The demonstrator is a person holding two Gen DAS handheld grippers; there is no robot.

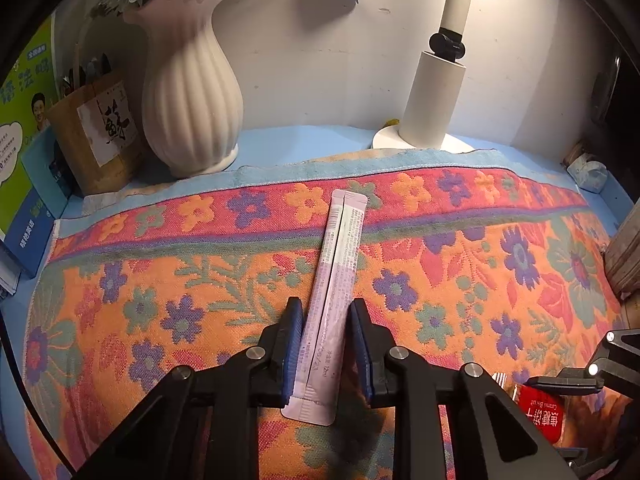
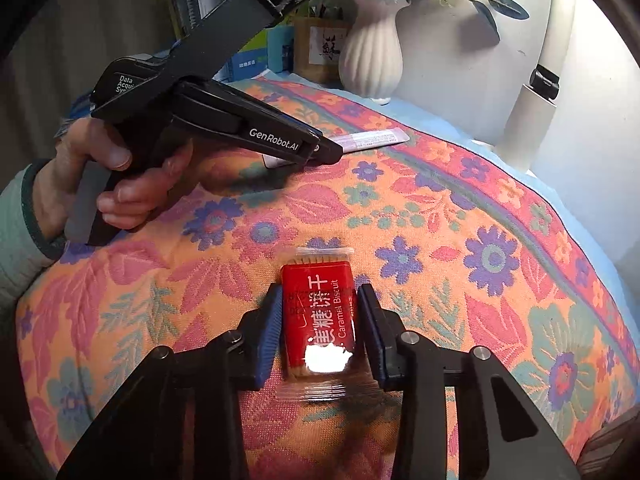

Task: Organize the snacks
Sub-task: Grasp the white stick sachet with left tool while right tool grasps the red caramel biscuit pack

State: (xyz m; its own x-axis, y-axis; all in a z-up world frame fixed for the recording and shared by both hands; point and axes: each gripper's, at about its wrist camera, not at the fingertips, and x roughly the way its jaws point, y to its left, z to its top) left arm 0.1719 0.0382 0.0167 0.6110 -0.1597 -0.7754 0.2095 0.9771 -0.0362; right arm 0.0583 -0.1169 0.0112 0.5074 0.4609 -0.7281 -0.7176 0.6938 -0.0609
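Two snacks in play here, one per gripper. The red caramel biscuit pack (image 2: pixel 318 320) lies flat on the flowery orange towel (image 2: pixel 480 240), and the right gripper (image 2: pixel 319 312) has its blue-padded fingers (image 2: pixel 269 328) drawn in tight against the pack's two long sides, so it's pinched. Glare blows out the near end of the wrapper.

Over to the left, the long pale purple stick sachet (image 1: pixel 334 280) also lies on the towel, printed side up, pointing away toward the wall. The left gripper (image 1: pixel 326 320) has its fingers (image 1: pixel 294 336) narrowed right down onto the near half of it, gripping its edges; the far half sticks out past the tips. In the right wrist view you can see a hand (image 2: pixel 100 176) in a light green sleeve squeezing that gripper's handle.

The towel covers a blue desk (image 1: pixel 312 142). Behind it, against the wall, stand a ribbed white vase (image 1: pixel 188 96) of pale blue flowers, a brown paper pen holder (image 1: pixel 94 132) to its left, some books (image 1: pixel 28 152) at the far left, and a white lamp (image 1: pixel 434 96) on the right.
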